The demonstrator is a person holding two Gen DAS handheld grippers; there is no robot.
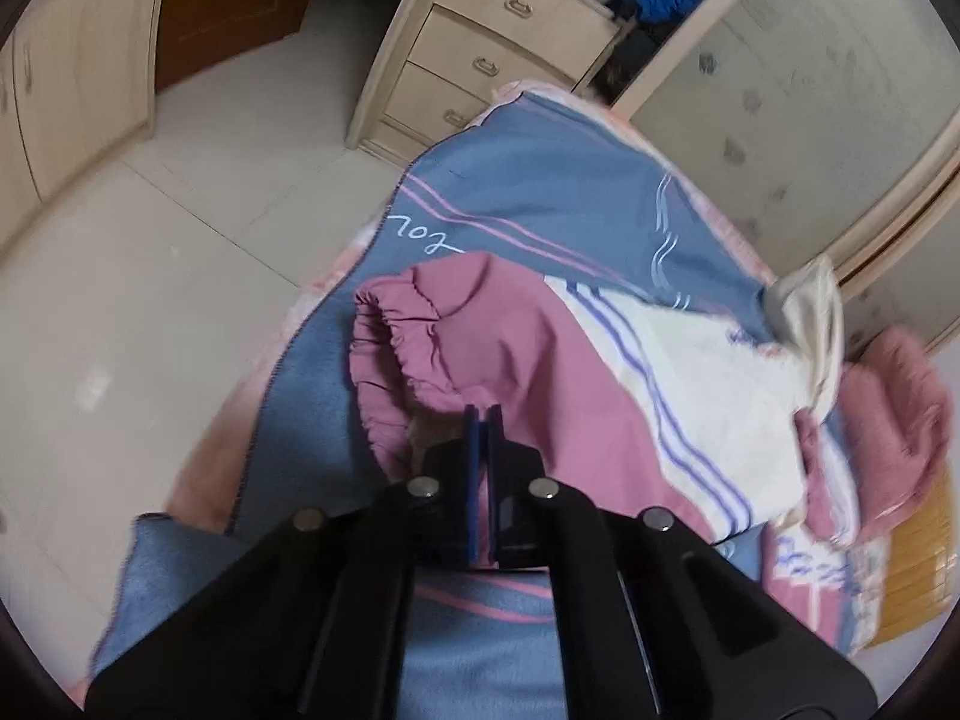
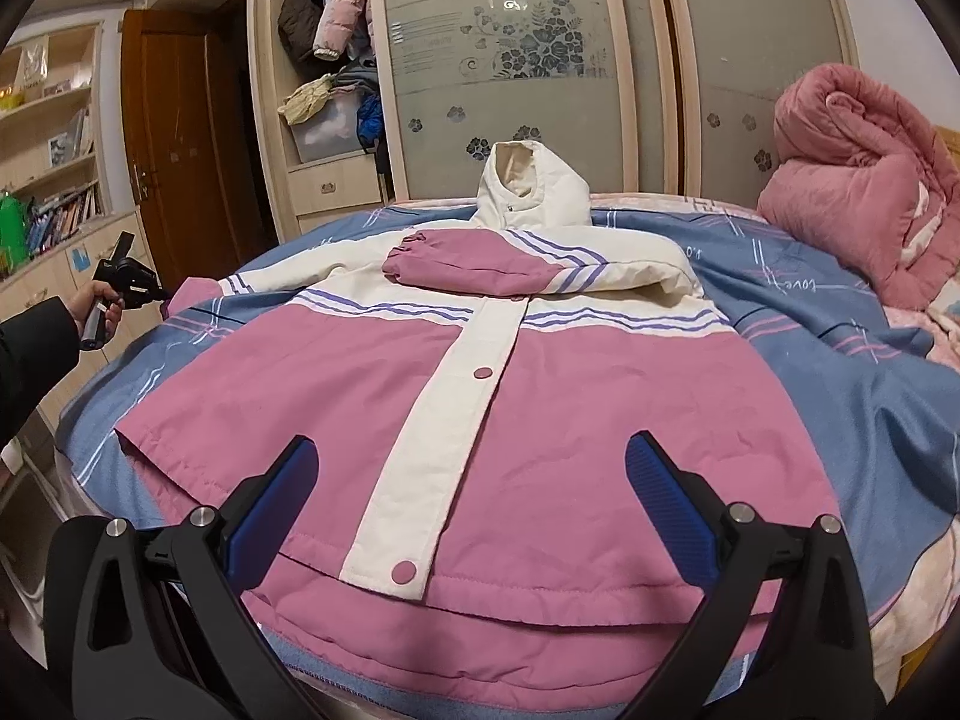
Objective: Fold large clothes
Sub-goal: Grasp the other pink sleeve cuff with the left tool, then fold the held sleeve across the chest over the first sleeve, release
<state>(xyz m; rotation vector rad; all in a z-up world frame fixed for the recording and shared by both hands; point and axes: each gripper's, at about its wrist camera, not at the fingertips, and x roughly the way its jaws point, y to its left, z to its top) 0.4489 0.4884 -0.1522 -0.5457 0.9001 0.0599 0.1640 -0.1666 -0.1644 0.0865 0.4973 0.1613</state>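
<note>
A pink and white hooded jacket lies front up on the blue bed cover, its hood at the far side. One sleeve is folded across the chest. My left gripper is shut on the pink elastic cuff of the other sleeve, at the bed's edge. In the right wrist view a hand holds this left gripper at the far left. My right gripper stands open above the jacket's hem, with nothing touching its blue pads.
A rolled pink quilt sits at the bed's far right. A wardrobe with frosted sliding doors stands behind the bed, with a chest of drawers beside it. Pale tiled floor lies left of the bed, by a wooden door.
</note>
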